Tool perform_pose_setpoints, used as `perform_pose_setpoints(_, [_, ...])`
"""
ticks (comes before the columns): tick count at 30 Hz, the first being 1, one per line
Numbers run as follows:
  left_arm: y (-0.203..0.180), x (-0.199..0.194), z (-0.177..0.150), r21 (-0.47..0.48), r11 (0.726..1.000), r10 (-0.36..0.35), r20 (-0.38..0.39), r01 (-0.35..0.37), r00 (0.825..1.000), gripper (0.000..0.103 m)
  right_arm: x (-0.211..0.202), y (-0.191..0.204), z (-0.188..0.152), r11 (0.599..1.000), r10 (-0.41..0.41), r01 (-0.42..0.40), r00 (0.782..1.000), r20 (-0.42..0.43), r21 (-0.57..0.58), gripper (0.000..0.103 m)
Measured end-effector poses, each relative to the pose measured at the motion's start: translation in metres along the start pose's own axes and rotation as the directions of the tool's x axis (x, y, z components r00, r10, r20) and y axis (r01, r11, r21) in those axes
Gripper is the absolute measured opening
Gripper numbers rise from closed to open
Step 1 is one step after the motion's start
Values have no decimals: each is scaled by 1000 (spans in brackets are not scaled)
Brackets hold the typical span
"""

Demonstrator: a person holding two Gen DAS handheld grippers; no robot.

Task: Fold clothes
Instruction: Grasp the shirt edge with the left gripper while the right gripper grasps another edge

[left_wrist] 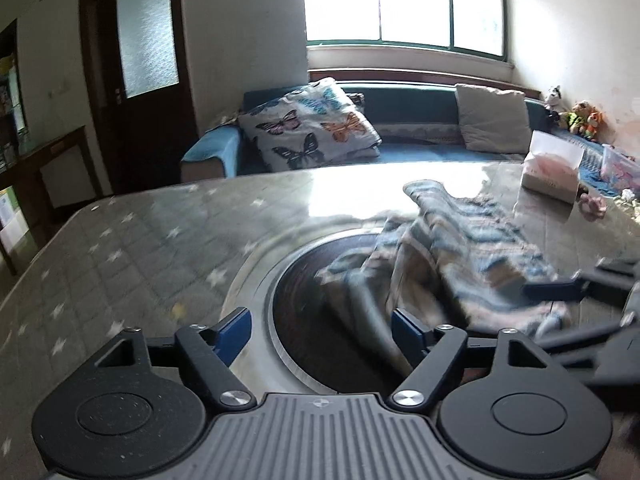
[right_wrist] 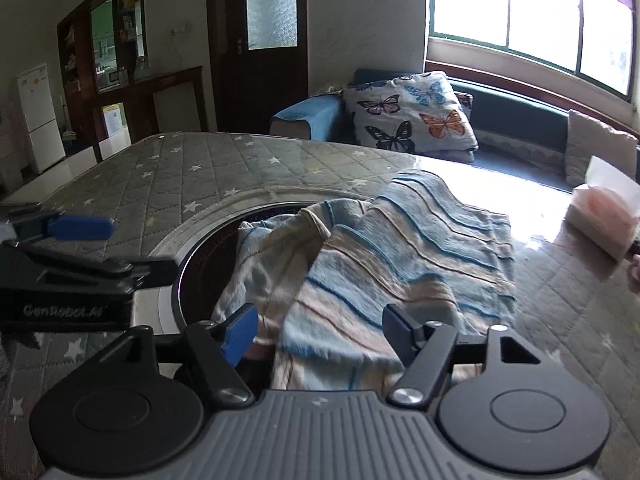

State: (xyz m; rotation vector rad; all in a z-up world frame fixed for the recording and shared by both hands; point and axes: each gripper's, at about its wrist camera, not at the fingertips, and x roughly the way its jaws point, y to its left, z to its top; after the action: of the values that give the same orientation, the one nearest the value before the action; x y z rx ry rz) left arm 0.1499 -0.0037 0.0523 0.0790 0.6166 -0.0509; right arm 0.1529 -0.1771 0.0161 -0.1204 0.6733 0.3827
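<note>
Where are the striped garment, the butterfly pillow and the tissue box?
Striped garment [right_wrist: 404,248], right wrist view, middle of the spread striped cloth.
Butterfly pillow [right_wrist: 412,112], right wrist view, centre of its printed face.
Tissue box [left_wrist: 550,176], left wrist view, front side of the box.

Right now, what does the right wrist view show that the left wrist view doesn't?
Only the right wrist view shows the white fridge and the shelves in the far room, and the left gripper from the side.

Only the left wrist view shows the stuffed toys at the sofa's far end, and the right gripper's dark finger at the edge.

Both show the striped garment lying crumpled, partly over the round dark inset in the star-patterned table cover, plus the butterfly blanket, tissue box, door and window. Both grippers are open and empty.
</note>
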Motion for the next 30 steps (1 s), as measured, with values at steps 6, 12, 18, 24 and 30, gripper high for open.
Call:
perform_pose_setpoints(6, [-18, 31, 31, 53, 997, -49, 13, 48, 999, 76, 21, -5, 9, 1000, 20, -20, 999, -27, 1, 42])
perform_pose_setpoints(12, [-36, 65, 51, 87, 989, -117, -18, 118, 993, 68, 14, -23, 5, 999, 33, -32, 999, -22, 41, 15])
perform_pose_setpoints(18, [-50, 96, 52, 126, 976, -168, -91, 179, 982, 43, 10, -30, 7, 999, 31, -30, 999, -16, 39, 15])
perform_pose_setpoints(24, [-46, 111, 48, 90, 972, -203, -139, 217, 969, 10, 22, -30, 9, 998, 45, -43, 999, -26, 49, 16])
perform_pose_setpoints(30, [-34, 85, 45, 60, 981, -182, -72, 186, 981, 8, 15, -33, 8, 996, 38, -37, 999, -1, 84, 6])
